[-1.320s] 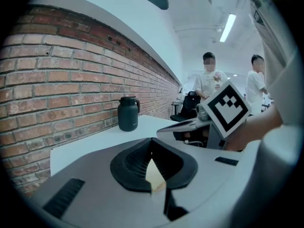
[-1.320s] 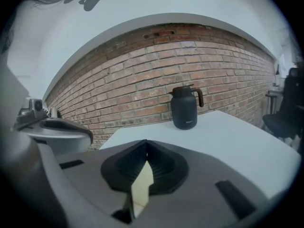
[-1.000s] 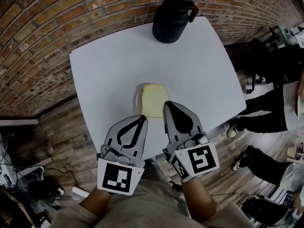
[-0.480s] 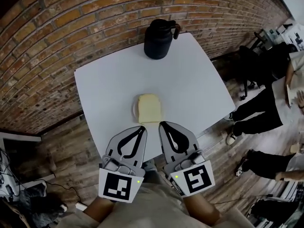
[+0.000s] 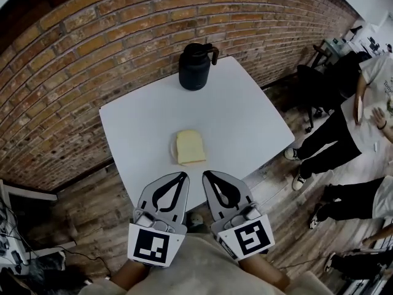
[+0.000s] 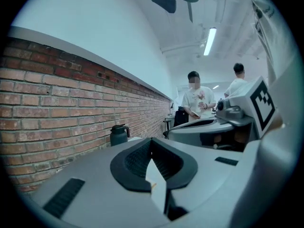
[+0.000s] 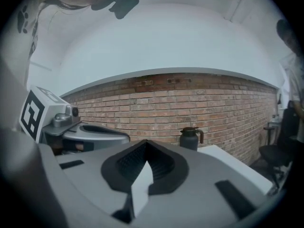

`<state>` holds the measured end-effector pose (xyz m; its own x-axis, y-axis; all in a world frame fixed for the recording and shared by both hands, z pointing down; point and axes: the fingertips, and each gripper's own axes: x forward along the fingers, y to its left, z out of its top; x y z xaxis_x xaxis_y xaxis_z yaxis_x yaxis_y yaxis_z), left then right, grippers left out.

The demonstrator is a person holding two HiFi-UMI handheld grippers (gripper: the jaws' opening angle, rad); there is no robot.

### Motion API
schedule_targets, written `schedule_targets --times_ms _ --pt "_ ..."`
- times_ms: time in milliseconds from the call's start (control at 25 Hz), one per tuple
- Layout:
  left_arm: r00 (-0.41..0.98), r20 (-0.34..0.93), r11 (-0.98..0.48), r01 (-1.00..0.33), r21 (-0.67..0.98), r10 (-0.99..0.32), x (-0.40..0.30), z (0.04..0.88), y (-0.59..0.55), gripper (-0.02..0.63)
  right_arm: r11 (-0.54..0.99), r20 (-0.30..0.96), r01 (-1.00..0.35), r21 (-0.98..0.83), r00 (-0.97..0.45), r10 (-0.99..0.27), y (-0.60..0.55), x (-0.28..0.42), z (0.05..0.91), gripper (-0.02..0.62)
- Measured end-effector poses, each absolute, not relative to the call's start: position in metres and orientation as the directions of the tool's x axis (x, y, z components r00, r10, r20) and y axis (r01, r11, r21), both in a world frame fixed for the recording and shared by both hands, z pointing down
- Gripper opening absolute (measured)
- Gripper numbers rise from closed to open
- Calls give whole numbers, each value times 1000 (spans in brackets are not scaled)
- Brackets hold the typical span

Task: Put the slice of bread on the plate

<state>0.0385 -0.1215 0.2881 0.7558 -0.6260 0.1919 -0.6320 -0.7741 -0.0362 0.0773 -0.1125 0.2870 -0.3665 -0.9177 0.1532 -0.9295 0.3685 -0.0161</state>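
Bread slice [image 5: 190,147] lies on a white plate [image 5: 173,147] at the middle of the table [image 5: 245,115] in the head view, the only view showing it. A dark jug [image 5: 195,67] stands at the far edge. The left gripper [image 5: 182,175] and right gripper [image 5: 207,174] hang near the near edge, clear of the bread. Left gripper view: jaws together, empty, two people [image 6: 197,99] beyond. Right gripper view: jaws together, empty, brick wall [image 7: 213,103] behind.

Brick wall [image 5: 92,42] across top; wood plank floor [image 5: 92,189] lower left; white table [image 5: 245,121] centre; ceiling strip light [image 6: 209,41] lit
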Motion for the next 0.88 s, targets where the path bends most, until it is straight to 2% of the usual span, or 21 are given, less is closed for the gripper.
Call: schedule_targets --times_ms 880 --pt "789 195 -809 -586 -47 -583 22 309 -115 11 332 173 -942 -36 -333 -927 -101 58 308 6"
